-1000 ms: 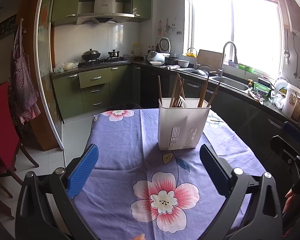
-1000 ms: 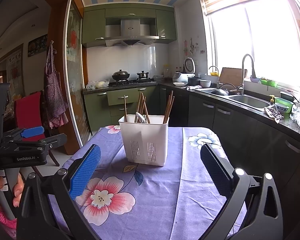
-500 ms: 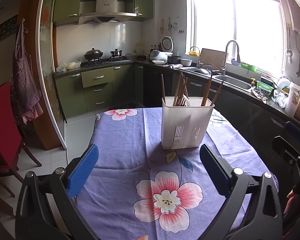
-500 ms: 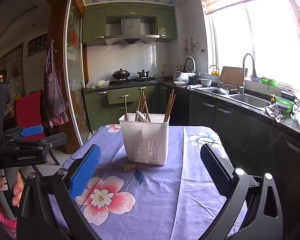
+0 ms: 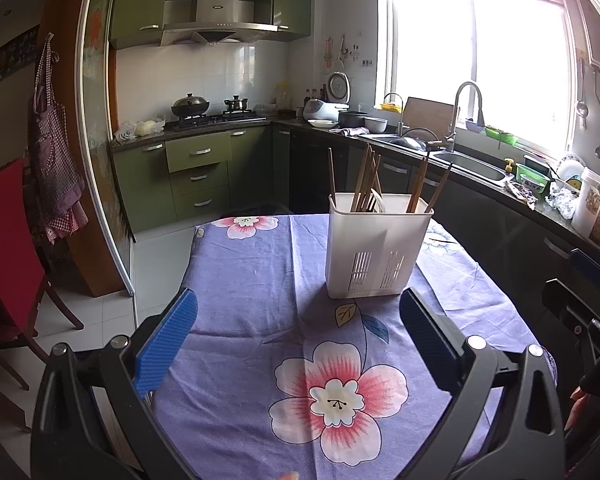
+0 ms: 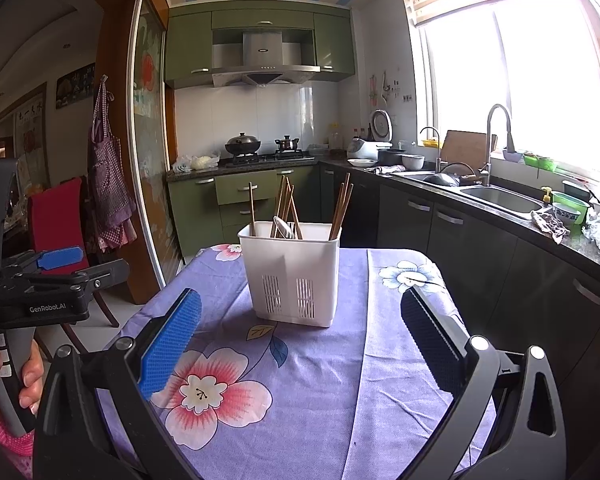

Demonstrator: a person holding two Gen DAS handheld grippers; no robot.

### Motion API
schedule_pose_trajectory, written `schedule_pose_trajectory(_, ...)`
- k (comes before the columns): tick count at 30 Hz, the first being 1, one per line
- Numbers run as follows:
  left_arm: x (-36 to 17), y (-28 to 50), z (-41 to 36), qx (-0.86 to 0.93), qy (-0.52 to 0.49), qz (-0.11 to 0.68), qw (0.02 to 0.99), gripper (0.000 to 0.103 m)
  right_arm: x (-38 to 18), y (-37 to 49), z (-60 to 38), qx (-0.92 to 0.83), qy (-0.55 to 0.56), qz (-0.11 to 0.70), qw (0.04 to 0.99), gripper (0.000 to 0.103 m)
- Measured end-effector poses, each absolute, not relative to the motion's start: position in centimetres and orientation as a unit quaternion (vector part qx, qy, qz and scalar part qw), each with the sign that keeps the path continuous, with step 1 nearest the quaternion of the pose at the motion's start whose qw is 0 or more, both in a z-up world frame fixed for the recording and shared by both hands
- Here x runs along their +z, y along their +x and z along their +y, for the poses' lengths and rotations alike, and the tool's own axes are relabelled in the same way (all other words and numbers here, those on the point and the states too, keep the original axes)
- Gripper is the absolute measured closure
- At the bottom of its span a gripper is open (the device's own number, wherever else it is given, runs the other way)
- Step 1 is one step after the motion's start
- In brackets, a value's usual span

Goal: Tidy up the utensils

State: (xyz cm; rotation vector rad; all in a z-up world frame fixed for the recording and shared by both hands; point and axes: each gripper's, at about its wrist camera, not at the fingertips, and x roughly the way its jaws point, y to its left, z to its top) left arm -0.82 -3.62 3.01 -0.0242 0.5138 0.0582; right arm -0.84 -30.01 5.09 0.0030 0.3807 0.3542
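While both grippers' fingers (image 5: 168, 344) (image 6: 172, 340) stand spread, chopsticks (image 6: 284, 208) and perhaps a spoon (image 6: 284, 227) fill the holder (image 6: 296, 280).

Left gripper (image 5: 298, 336) and right gripper (image 6: 300, 332) both level, side by side, fingers (image 6: 170, 344) spread wide, nothing between them; hand (image 6: 4, 384) wrapped round the left handle.

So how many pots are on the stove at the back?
2. A dark lidded wok sits on the left burner of the stove, and a smaller pot sits on the right burner. Nothing blocks the view there, so none looks hidden.
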Motion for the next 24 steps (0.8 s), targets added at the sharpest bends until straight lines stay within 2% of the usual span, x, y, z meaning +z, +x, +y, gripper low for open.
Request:
schedule_pose_trajectory(11, 3.1, -0.6, -3.7, 0.028, -0.007, 0.244, 0.969, 0.007, 4.6, -0.3, -29.7, 0.175, -0.001, 0.195, 0.965, 0.005)
schedule_pose_trajectory(24, 1.6, 0.9, -3.4, 0.025, -0.005, 0.284, 0.959, 0.007, 3.9, 0.3, -29.7, 0.173, 0.001, 0.209, 0.963, 0.005)
